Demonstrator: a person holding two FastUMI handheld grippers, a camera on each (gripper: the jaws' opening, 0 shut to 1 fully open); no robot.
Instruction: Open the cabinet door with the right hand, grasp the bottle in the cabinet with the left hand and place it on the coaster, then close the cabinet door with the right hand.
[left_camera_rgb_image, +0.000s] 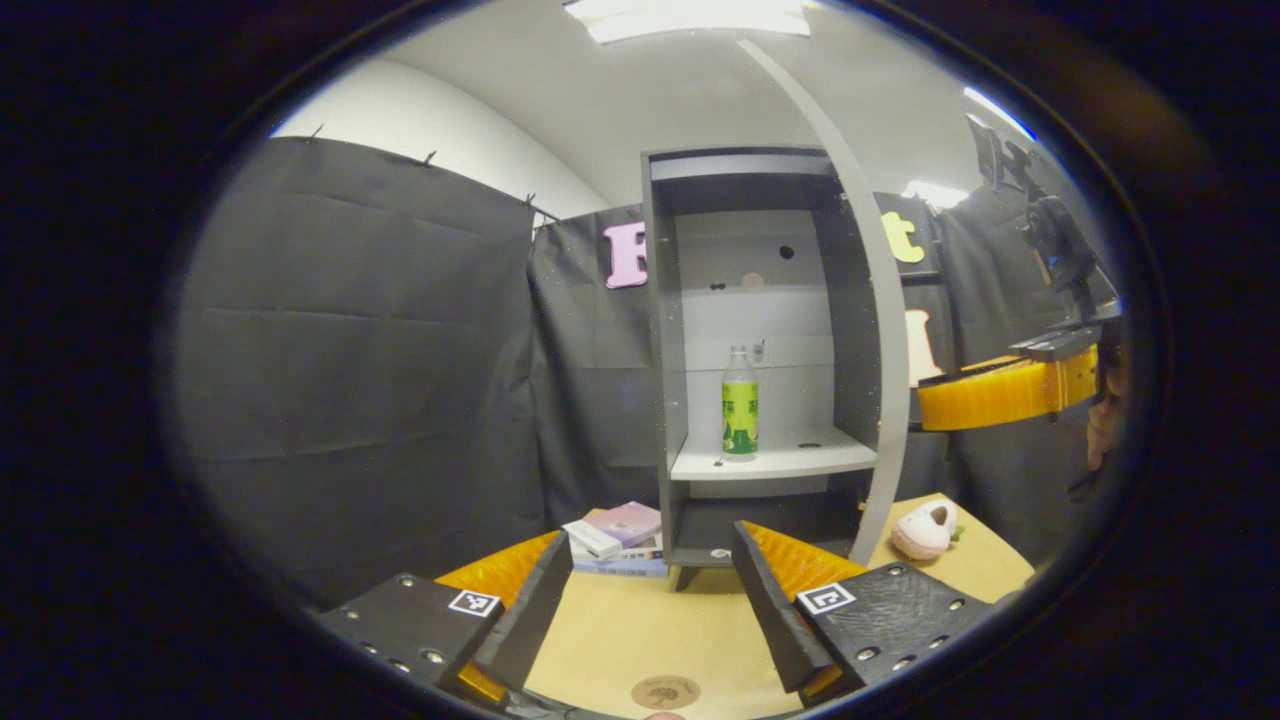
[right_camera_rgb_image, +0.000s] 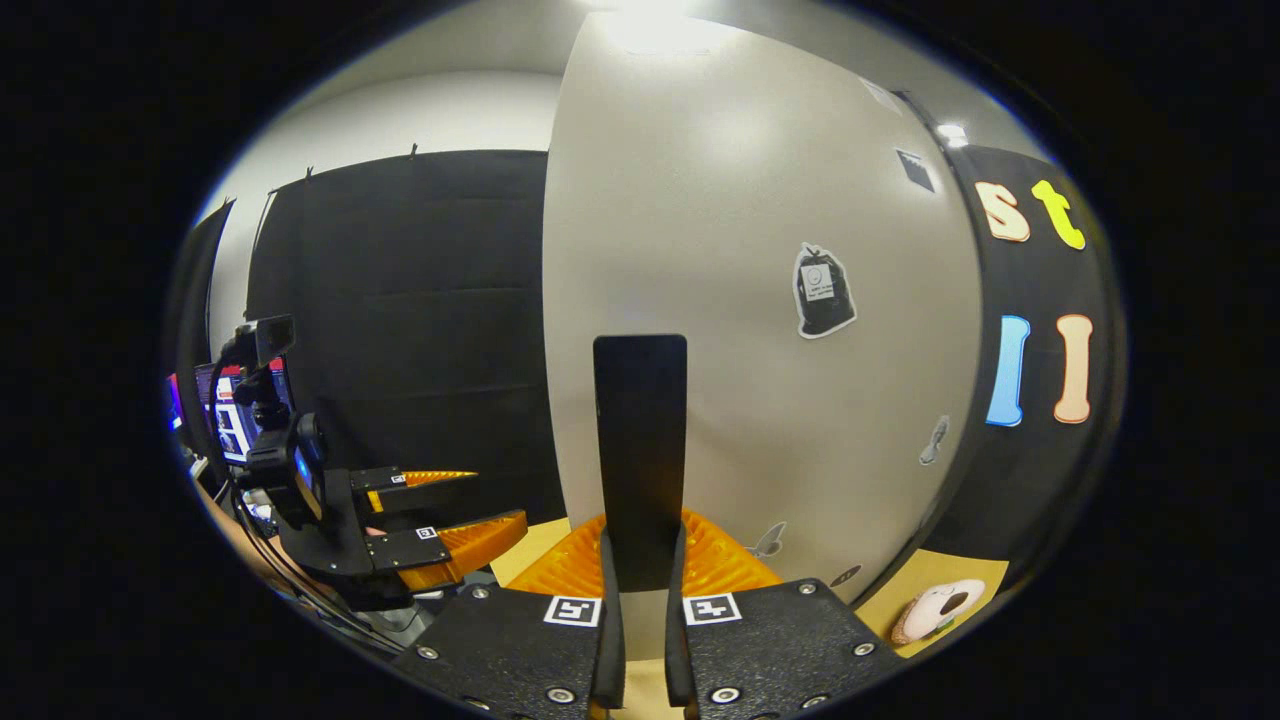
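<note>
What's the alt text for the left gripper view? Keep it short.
An open grey cabinet holds a green-labelled bottle upright on its shelf, door swung open at right. The left gripper is open over the wooden table, a round coaster just below it. Boxes and a plush slipper flank the cabinet.

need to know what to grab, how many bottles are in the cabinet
1. A single green-labelled bottle stands upright on the middle shelf of the open cabinet. The lower compartment is dark, so something there could be hidden.
</note>
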